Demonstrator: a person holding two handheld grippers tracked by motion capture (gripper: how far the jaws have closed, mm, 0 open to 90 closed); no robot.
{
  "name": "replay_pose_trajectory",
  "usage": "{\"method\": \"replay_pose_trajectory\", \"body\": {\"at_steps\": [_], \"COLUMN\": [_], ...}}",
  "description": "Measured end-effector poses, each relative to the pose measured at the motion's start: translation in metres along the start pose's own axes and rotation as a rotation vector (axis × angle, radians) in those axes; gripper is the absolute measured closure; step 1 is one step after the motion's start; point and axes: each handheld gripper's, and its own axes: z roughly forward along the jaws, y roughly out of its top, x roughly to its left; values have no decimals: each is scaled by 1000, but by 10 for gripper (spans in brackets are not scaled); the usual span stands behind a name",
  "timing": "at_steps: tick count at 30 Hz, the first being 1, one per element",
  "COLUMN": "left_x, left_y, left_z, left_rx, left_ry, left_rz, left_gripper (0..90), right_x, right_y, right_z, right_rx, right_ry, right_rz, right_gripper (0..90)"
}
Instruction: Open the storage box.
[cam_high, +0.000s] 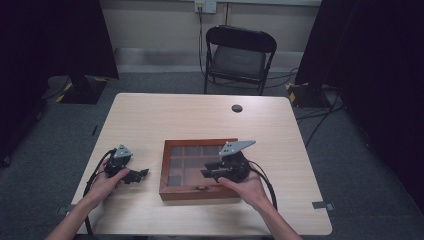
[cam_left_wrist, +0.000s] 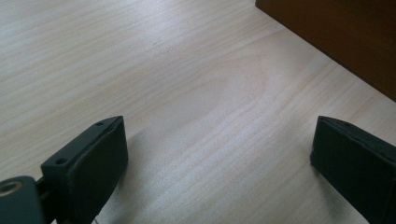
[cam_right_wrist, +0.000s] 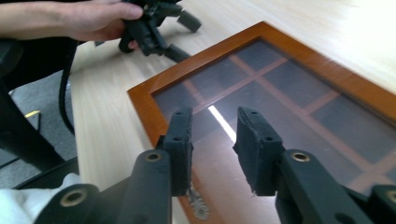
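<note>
A flat wooden box (cam_high: 197, 170) with a glass-paned lid lies near the front middle of the surface (cam_high: 165, 115), its small metal clasp (cam_right_wrist: 198, 205) on the edge nearest the person. Through the glass, a grid of dark compartments shows.

The right gripper (cam_high: 212, 172) hangs over the front part of the lid, jaws narrowed to a small gap with nothing between them; in the right gripper view they point down at the glass just behind the clasp. The left gripper (cam_high: 134, 175) rests on the surface just left of the box, jaws spread wide and empty, one side wall of the box ahead of them.

The box looks rigid and moderately heavy for its size, likely hinged at the far edge. The glass pane is the fragile part (and slick too, so pads would slide on it), and pressing down there risks a crack. The better hold, I judge, is the wooden frame: the front rim of the lid beside the clasp for lifting it, while the other gripper steadies a side wall so that the base does not skid on the smooth surface.
</note>
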Motion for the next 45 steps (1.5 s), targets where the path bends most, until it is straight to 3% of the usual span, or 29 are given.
{"method": "replay_pose_trajectory", "body": {"at_steps": [7,14,24,45], "left_x": [0,0,1,1], "left_y": [0,0,0,0], "left_z": [0,0,0,1], "left_rx": [0,-2,9,8], "left_ry": [-1,-2,2,2], "left_rz": [0,3,-3,-5], "left_gripper": [35,33,17,17], "right_x": [4,7,5,6], "right_y": [-20,-27,-29,-24], "right_z": [21,31,31,31], "right_rx": [77,120,102,133], "right_ry": [68,71,82,84], "right_rz": [-1,-27,-46,-50], "right_gripper": [741,784,795,806]}}
